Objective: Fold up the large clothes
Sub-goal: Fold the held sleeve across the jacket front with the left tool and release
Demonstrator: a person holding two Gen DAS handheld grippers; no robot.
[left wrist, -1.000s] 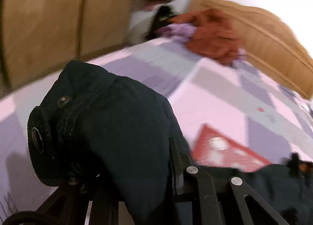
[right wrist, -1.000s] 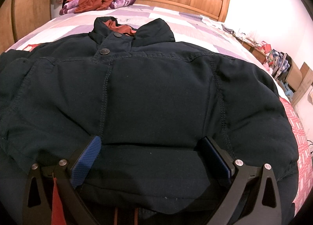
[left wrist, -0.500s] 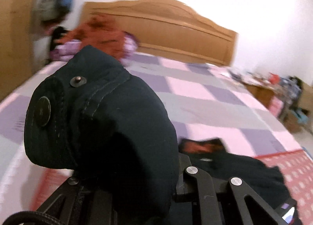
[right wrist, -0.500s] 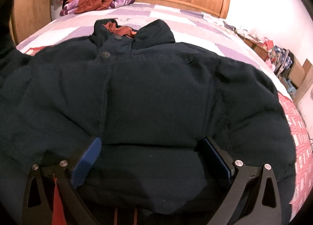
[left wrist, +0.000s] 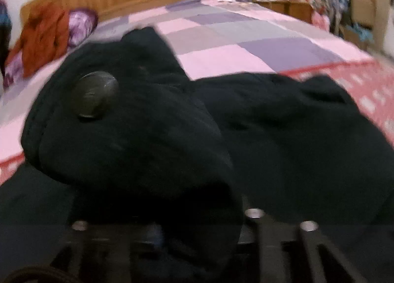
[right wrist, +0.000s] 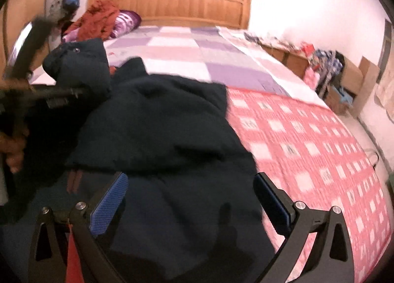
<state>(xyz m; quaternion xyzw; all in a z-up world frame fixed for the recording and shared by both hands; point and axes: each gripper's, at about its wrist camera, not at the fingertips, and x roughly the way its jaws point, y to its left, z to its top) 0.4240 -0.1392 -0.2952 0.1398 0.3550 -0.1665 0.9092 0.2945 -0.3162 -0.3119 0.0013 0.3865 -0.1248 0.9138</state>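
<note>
Cuff (left wrist: 98, 100) of the dark jacket (right wrist: 160, 123) now lies across its body; left gripper (left wrist: 157, 231) has just been opening, cuff still between its jaws, right gripper (right wrist: 189, 199) gapes empty, so this fold lands.

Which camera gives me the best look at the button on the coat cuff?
Left wrist view: the button fills the near left, on the cuff draped over the left gripper. Right wrist view shows the same cuff at far left, small and blurred, with only a tiny snap visible on it.

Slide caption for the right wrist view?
Open right gripper above a dark jacket lying on a checked bedspread, wooden headboard behind.
</note>
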